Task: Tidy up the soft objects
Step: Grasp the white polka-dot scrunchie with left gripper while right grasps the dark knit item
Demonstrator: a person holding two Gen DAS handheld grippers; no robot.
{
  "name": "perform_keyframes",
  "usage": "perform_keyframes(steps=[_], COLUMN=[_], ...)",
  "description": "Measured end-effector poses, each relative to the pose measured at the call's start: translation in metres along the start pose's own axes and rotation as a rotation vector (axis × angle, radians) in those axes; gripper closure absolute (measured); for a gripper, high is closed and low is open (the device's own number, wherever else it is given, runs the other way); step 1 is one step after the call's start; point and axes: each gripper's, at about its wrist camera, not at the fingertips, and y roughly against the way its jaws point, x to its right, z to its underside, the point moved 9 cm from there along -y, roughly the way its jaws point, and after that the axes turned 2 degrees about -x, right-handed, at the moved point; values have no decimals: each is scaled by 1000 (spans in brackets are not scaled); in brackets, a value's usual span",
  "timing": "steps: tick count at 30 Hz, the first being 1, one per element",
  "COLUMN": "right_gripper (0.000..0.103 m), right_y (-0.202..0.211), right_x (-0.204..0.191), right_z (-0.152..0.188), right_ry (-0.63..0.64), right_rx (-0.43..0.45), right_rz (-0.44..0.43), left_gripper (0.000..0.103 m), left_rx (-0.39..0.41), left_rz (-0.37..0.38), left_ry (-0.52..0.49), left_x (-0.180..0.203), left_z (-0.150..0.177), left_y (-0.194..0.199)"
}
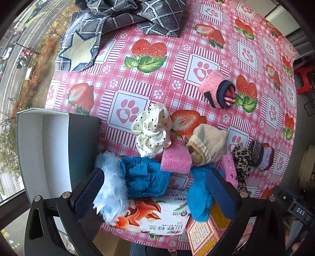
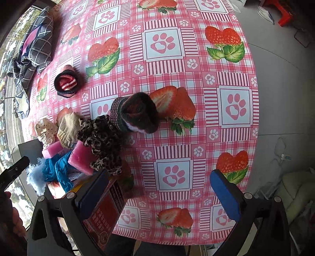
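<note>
Left gripper [image 1: 155, 195]: jaws held wide, nothing gripped. The pale blue fluff [image 1: 112, 189] lies against the inside of its left pad [image 1: 88, 194]; the right pad [image 1: 221, 194] sits over a blue cloth [image 1: 198, 197]. A tissue pack [image 1: 157, 214] is seen between the jaws at the tabletop [image 1: 177, 59] near edge, with a red box [image 1: 204, 232] just beside it. A second blue cloth [image 1: 147, 177] is bunched on the pack.

Just beyond, a pink sponge [image 1: 176, 159] touches a white dotted scrunchie [image 1: 152, 131] and a cream sock [image 1: 208, 145]. A second sponge [image 1: 229, 170], a leopard scrunchie [image 1: 242, 163] and a dark striped sock roll [image 1: 259, 155] are clustered to the right. An open white box [image 1: 41, 153] stands at the left edge.

Right gripper [image 2: 159, 195]: jaws spread wide, empty, over bare tabletop; the left pad [image 2: 94, 195] lies over the red box.

Farther off, a pink sock roll [image 1: 218, 89] lies apart from the cluster. A grey checked cloth [image 1: 128, 17] is heaped at the far edge.
</note>
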Motion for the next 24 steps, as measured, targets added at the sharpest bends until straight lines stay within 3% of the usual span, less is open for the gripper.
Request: perform_keyframes(steps=[11,15,20,22,24], right_gripper=[0,0,0,0,11], right_y=[-32,-46,-63,-67,-72], right_x=[-21,-26,-32,-33,-35], right_z=[-40,-49,-58,-62,-62], right_ry=[-48,-55,-74,-80,-78], right_rx=[-13,-14,-26,-20,-22], right_rz=[-149,-156,-182,-188,-192], left_gripper=[0,6,30,44,55], left_rx=[-20,-74,-153,-170,-165], left_rz=[-74,-47,-41,-19,-17], left_ry=[-25,-12,-9,-22,-37], left_x=[-7,-9,-10,-5,-1], left_z=[-38,-37,-34,-32,-32], left_y=[-55,-75,-99,-106,-110])
